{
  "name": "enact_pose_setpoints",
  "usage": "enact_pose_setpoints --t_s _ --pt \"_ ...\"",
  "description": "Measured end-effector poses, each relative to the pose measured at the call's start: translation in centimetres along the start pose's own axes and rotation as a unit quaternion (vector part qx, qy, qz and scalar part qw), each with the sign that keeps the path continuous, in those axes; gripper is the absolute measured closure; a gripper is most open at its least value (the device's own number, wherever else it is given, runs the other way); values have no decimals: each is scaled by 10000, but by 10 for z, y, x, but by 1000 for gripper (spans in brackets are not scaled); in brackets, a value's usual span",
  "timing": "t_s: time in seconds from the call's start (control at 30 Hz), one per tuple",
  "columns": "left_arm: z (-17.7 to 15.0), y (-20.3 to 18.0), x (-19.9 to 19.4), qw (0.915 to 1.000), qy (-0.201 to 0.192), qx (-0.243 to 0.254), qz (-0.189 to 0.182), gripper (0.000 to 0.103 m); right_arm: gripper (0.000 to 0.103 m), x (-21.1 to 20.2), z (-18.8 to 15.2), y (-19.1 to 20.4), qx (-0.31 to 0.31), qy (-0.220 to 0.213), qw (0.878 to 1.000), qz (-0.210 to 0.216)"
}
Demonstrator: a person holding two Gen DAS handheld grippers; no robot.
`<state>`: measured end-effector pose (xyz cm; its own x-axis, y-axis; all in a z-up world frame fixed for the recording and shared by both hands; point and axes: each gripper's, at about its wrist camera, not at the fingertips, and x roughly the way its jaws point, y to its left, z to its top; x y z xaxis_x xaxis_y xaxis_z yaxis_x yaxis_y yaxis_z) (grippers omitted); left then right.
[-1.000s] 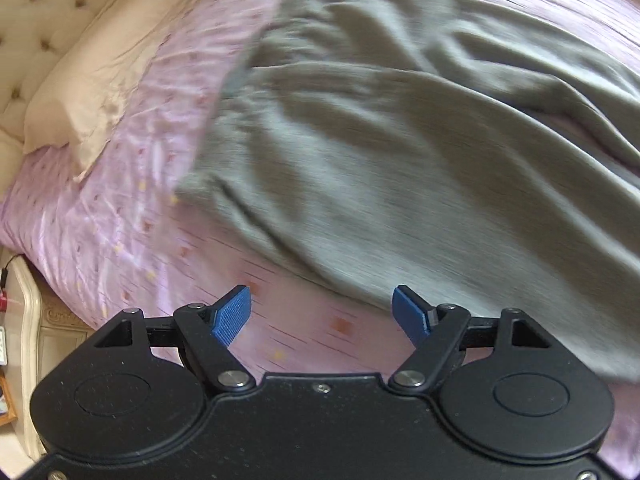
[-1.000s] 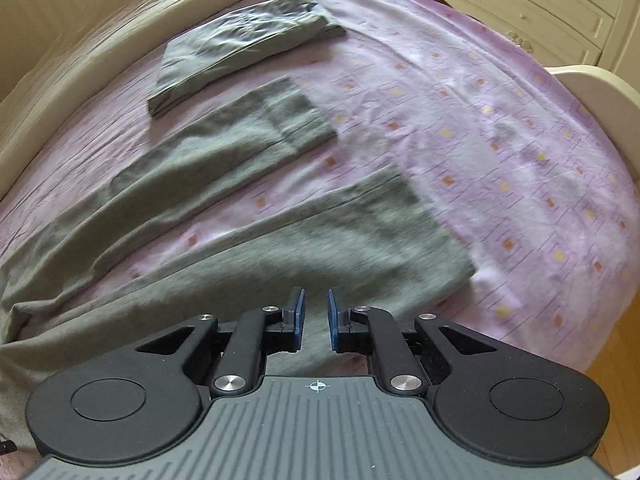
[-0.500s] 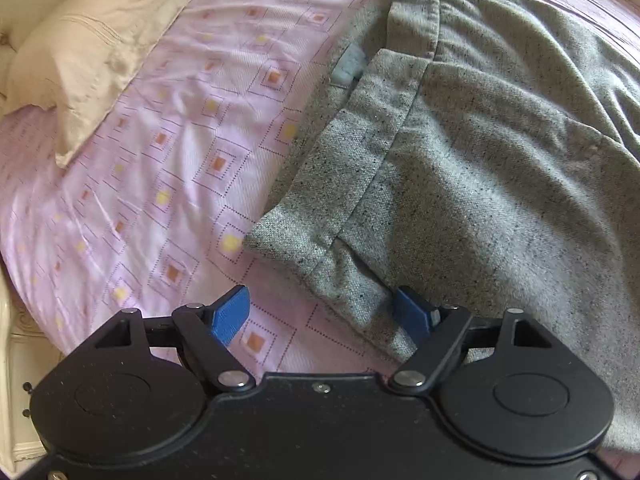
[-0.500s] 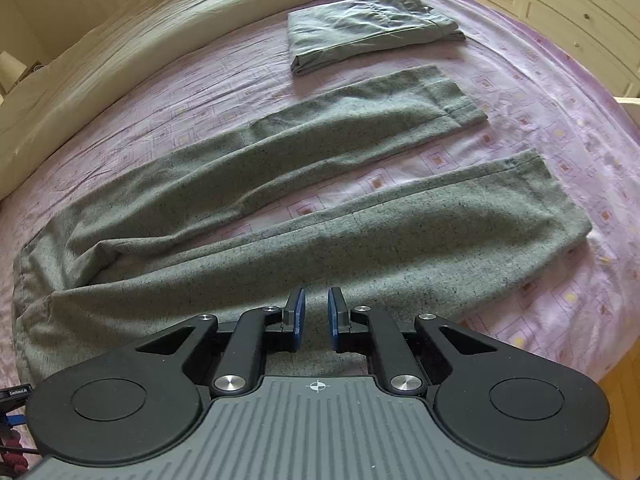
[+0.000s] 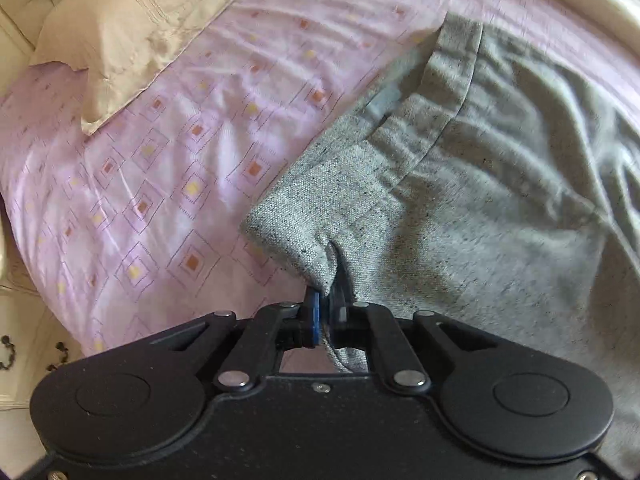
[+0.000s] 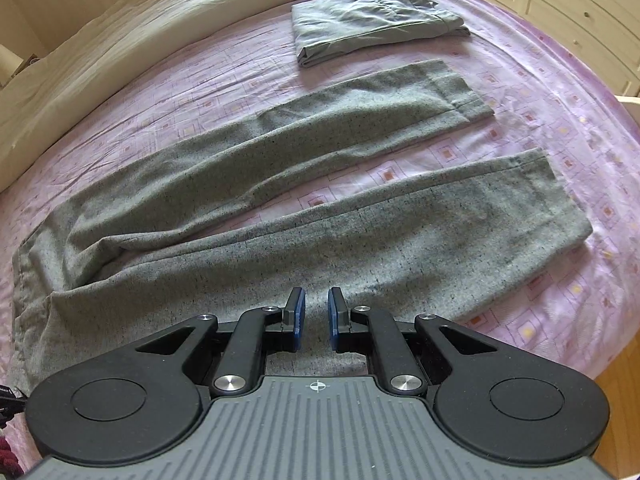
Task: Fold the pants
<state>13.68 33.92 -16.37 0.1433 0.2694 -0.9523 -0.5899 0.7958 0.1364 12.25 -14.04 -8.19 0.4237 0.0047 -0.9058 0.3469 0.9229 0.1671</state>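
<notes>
Pants (image 6: 280, 208) lie spread flat on the bed (image 6: 580, 128), both legs running away from me toward the far side, with pink sheet showing between them. My left gripper (image 5: 325, 312) has its jaws pressed together on the near corner of the waistband (image 5: 304, 216), and the grey cloth bunches up where they pinch it. My right gripper (image 6: 316, 316) hangs over the near leg, jaws a narrow gap apart with nothing between them; whether the tips touch the fabric I cannot tell. Beyond the far leg I see a folded grey garment (image 6: 376, 20). Beside the waistband sits a cream pillow (image 5: 132, 28)
</notes>
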Motion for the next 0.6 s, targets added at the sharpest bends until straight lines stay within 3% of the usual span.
enact_pose_setpoints --t_s 0.1,0.17,0.27,0.4,0.6 --pt "5 -6 21 9983 333 423 220 79 91 6 5 -2 -54 81 9999 41" --pt "6 -9 8 9974 166 537 454 71 91 8 11 -8 -25 79 9999 80" --pt "8 -10 -31 9960 -319 533 644 70 91 13 26 -21 10 93 9999 132" --pt "23 -37 -64 9873 -866 1154 669 63 90 31 58 -46 137 104 9998 125" --pt "66 -93 -77 9810 -1078 1580 326 62 90 70 122 -86 442 139 9989 124"
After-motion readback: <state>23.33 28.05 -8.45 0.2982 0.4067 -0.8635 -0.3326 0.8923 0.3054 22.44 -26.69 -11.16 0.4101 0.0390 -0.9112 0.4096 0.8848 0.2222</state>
